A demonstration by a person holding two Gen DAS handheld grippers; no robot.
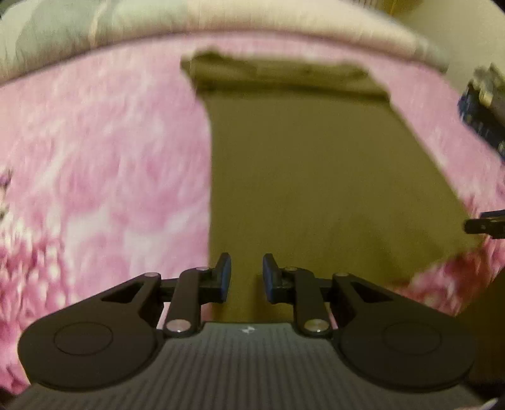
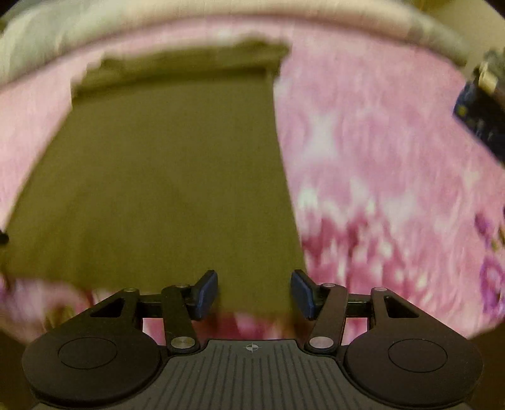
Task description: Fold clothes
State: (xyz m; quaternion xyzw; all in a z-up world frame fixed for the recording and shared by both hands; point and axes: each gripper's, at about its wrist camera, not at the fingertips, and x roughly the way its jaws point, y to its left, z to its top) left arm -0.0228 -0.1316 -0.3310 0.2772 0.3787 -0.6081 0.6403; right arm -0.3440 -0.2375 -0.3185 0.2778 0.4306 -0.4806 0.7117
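Observation:
An olive-green garment [image 1: 315, 157] lies flat on a pink flowered bedspread [image 1: 94, 157], long and rectangular, with a thicker band at its far end. My left gripper [image 1: 247, 277] hovers over its near left part, open, with only cloth showing below the gap. In the right wrist view the same garment [image 2: 173, 173] fills the left half. My right gripper [image 2: 255, 295] stands open over its near right corner, holding nothing. A dark tip of the right gripper [image 1: 483, 225] shows at the right edge of the left wrist view. Both views are blurred.
A pale cream blanket or pillow [image 1: 221, 19] runs along the far side of the bedspread [image 2: 378, 157]. A dark blue object with a light part on it [image 2: 476, 107] sits at the far right edge, also visible from the left wrist as that blue object [image 1: 479, 107].

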